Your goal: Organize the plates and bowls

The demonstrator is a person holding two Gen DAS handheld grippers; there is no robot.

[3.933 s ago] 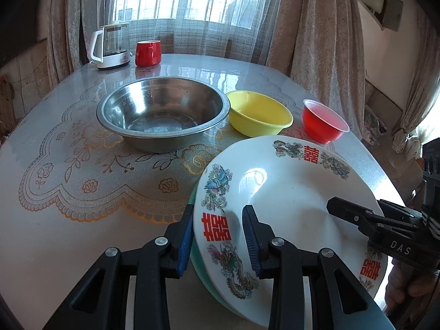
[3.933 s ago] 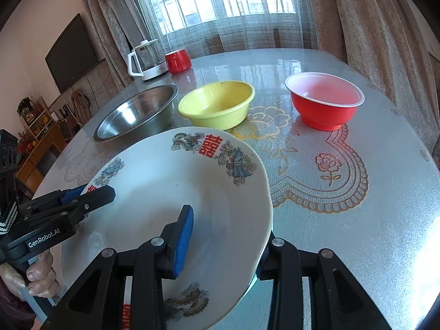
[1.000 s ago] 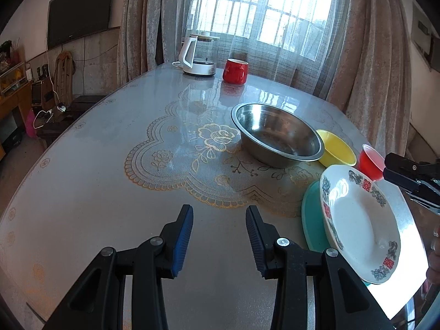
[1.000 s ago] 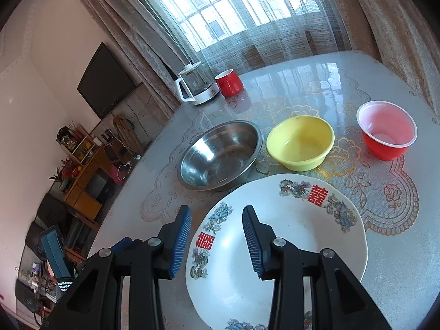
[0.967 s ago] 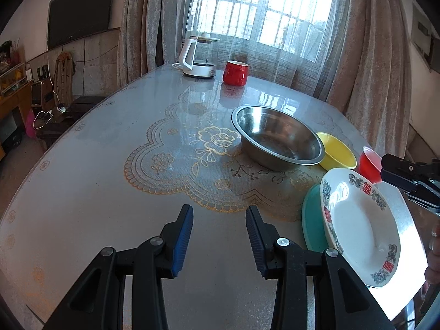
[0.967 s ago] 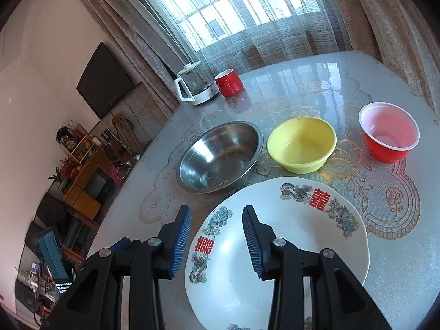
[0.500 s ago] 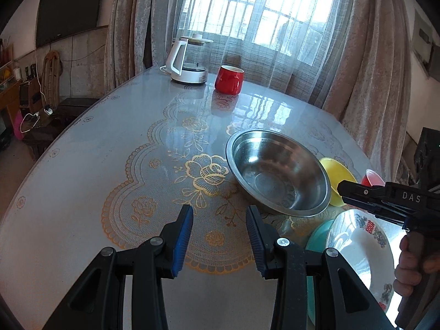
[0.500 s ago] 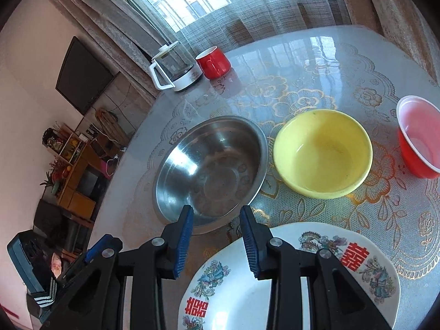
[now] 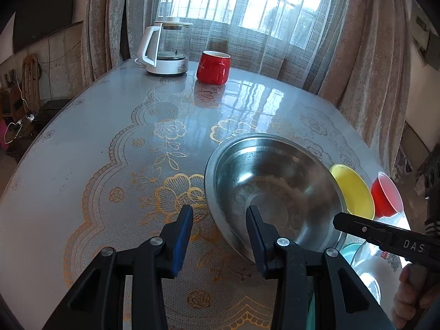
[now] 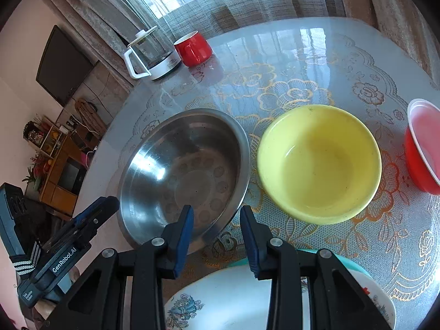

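A big round table (image 9: 82,148) with a shiny top and gold flower patterns is carrying everything. A steel bowl (image 10: 181,173), a yellow bowl (image 10: 319,162) and a red bowl (image 10: 423,148) are sitting in a row on it. A teal plate (image 10: 354,268) is lying at the near edge, and a kettle (image 9: 167,49) and a red mug (image 9: 213,67) are standing at the far edge.

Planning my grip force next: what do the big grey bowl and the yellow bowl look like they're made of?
Grey bowl: most likely stainless steel, shiny finish, with sharp window glints and mirror-like walls. Yellow bowl: probably plastic or melamine, smooth and opaque with only soft sheen; glazed ceramic can't be excluded.
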